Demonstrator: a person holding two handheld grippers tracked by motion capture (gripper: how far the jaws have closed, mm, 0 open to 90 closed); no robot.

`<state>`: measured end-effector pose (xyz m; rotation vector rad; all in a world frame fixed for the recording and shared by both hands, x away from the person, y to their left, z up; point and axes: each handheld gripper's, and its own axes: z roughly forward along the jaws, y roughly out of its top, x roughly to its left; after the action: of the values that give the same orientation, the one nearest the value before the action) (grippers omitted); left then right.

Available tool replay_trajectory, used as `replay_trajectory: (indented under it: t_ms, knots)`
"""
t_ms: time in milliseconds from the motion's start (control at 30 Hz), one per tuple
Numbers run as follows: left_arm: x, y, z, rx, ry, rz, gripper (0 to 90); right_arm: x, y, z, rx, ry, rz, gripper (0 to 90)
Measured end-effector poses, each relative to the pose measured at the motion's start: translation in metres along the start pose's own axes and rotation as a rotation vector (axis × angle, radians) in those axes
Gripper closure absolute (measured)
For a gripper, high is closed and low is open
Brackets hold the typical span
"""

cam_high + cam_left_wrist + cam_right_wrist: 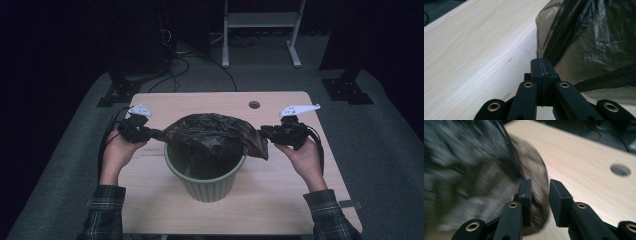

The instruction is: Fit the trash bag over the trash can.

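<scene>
High view, bag: I see a black plastic bag (215,131) draped over the mouth of a green ribbed bin (206,180), stretched out to both sides, sagging into the bin at the middle.
Bin: it stands upright near the middle of the wooden table (280,190), a little toward my side.
Left gripper (150,134): level with the bin's rim at its left side, jaws pressed flat together on the bag's left edge; in the left gripper view (541,67) the two black jaws meet with no gap and the film (596,37) runs out from between them, taut toward the right.
Right gripper (264,132): at the bin's right side, over the table. In the right gripper view (540,195) I read the jaws as narrowly parted, with the bag's brownish edge (534,170) lying in the gap between them; the picture is smeared, so I cannot tell for sure whether either pad touches the film.
Bag's right flap: in the high view it hangs down past the bin's rim just beside the right gripper's tips.
Hands: my left hand (120,150) and right hand (306,159) cup the grippers from below, plaid sleeves at the bottom edge.
Table: a round hole (254,105) near its far edge, well apart from the bin.
</scene>
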<state>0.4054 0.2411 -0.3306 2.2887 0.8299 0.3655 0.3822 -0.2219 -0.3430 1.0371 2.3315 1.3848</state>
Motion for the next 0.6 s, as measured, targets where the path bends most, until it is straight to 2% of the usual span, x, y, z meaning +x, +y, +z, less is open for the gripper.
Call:
replay_trajectory:
  t_ms: [33, 133, 200, 333, 433, 567, 600]
  knots:
    - [-0.001, 0.001, -0.001, -0.002, 0.0, 0.003, 90.0, 0.003, 0.006, -0.008, -0.038, 0.015, -0.005, 69.9]
    - [-0.004, 0.005, -0.003, -0.007, -0.001, 0.016, 90.0, 0.013, 0.016, -0.021, -0.095, 0.057, -0.025, 67.4]
    - [-0.005, 0.006, -0.004, -0.011, -0.003, 0.019, 90.0, 0.024, 0.023, -0.027, -0.126, 0.133, -0.045, 64.7]
    - [-0.006, 0.007, -0.004, -0.011, -0.005, 0.018, 90.0, 0.047, 0.031, -0.032, -0.165, 0.233, -0.094, 62.9]
    - [-0.006, 0.008, -0.004, -0.009, -0.004, 0.021, 90.0, 0.057, 0.034, -0.032, -0.165, 0.303, -0.108, 62.4]
    - [-0.007, 0.008, -0.004, -0.013, -0.005, 0.022, 90.0, 0.063, 0.034, -0.024, -0.125, 0.318, -0.124, 63.1]
    - [-0.007, 0.008, -0.005, -0.016, -0.004, 0.02, 90.0, 0.064, 0.033, -0.02, -0.109, 0.325, -0.128, 65.6]
